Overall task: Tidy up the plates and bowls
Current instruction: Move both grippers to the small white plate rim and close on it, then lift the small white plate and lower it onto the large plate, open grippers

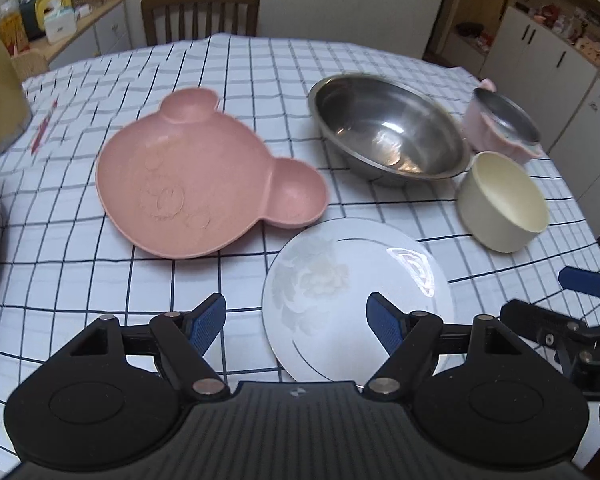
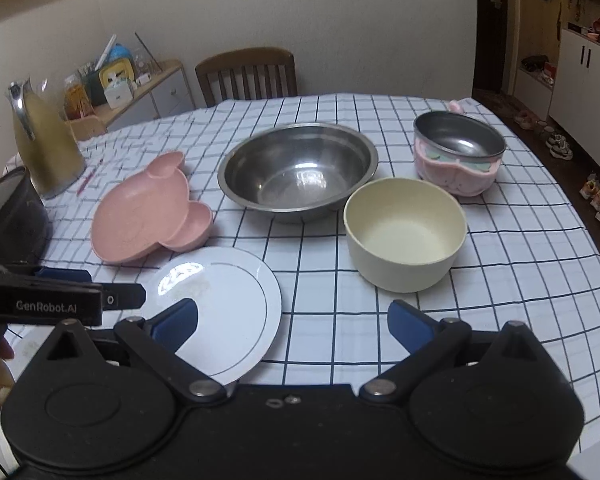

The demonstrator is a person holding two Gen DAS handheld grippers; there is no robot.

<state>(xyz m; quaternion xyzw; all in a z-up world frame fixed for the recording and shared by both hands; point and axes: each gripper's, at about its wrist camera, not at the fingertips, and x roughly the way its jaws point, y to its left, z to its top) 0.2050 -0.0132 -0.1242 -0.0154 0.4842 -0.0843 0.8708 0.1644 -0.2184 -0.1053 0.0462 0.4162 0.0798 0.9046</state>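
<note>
Both sets of jaws stand wide apart with nothing between them. The left gripper (image 1: 296,320) hovers low over the near edge of the worktop (image 1: 100,280), its right finger above the white plate and its left finger over bare checked cloth beside it. The right gripper (image 2: 294,326) is held beside it, its left finger over the same plate's right half and its right finger over cloth, with the cream bowl ahead of that finger.

The steel basin (image 2: 298,172), the widest vessel, sits at the middle of the worktop, farther off than the rest. The pink bear-shaped plate (image 1: 188,184) lies flat to its left, one ear compartment toward the basin, its lower ear just beside the white plate's far rim. The white plate (image 1: 356,300) lies nearest, flat, with a faint flower print and a thin dark ring near its rim. The cream bowl (image 2: 406,234) stands upright right of the white plate and just in front of the basin; whether they touch cannot be told. The pink bowl with a steel liner (image 2: 458,152) stands behind the cream bowl, near the right edge.
</note>
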